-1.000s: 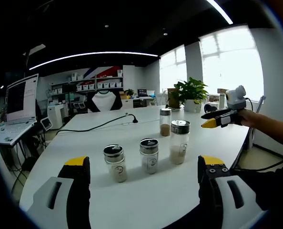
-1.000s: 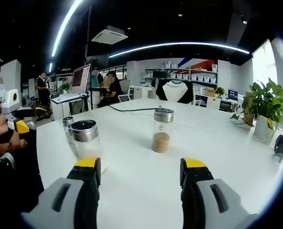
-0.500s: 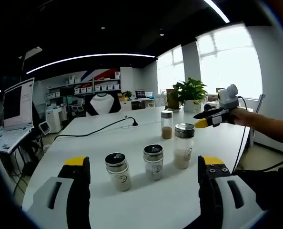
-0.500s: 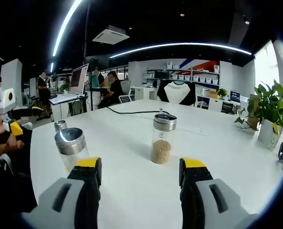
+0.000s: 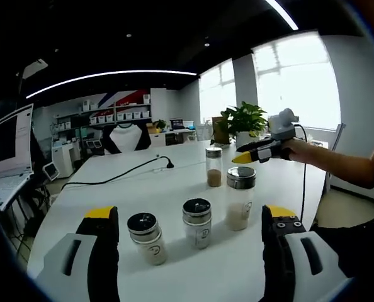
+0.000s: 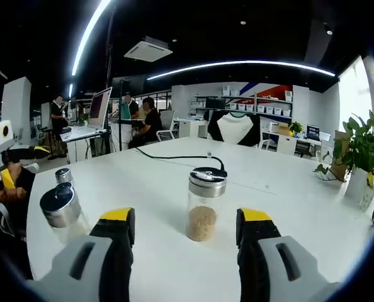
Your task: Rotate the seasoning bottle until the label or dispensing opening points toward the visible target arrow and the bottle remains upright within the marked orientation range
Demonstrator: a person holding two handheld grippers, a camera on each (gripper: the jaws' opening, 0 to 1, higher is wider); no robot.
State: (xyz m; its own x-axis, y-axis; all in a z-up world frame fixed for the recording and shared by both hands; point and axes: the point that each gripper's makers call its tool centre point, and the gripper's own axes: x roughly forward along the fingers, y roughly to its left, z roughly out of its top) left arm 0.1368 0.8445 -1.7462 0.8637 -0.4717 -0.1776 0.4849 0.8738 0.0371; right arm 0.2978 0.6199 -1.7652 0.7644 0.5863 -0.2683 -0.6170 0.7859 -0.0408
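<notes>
On the counter: a white counter (image 5: 174, 182) carries four glass seasoning bottles with metal caps, all upright.
Brown-filled bottle (image 6: 203, 204): stands alone toward the middle of the counter, apart from the other three; in the right gripper view it sits just ahead of the gap between that gripper's jaws, not touched. In the left gripper view it is the farthest bottle (image 5: 214, 167).
Tall bottle (image 5: 239, 198): pale contents, nearest the counter's right edge in the left gripper view.
Two short bottles: one (image 5: 197, 223) just beside the tall bottle, the other (image 5: 147, 238) near it toward the left; both carry a small round label mark facing the camera.
Left hand-held gripper (image 5: 190, 220): jaws spread wide, nothing between them, held back from the row of three bottles.
Right hand-held gripper (image 6: 184, 220): jaws wide apart and empty; in the left gripper view it (image 5: 245, 157) hangs above the counter beyond the tall bottle, held by a hand (image 5: 297, 150).
Cable (image 5: 121, 176): black, running across the far part of the counter.
Plant (image 5: 240, 119): potted, at the far right corner.
</notes>
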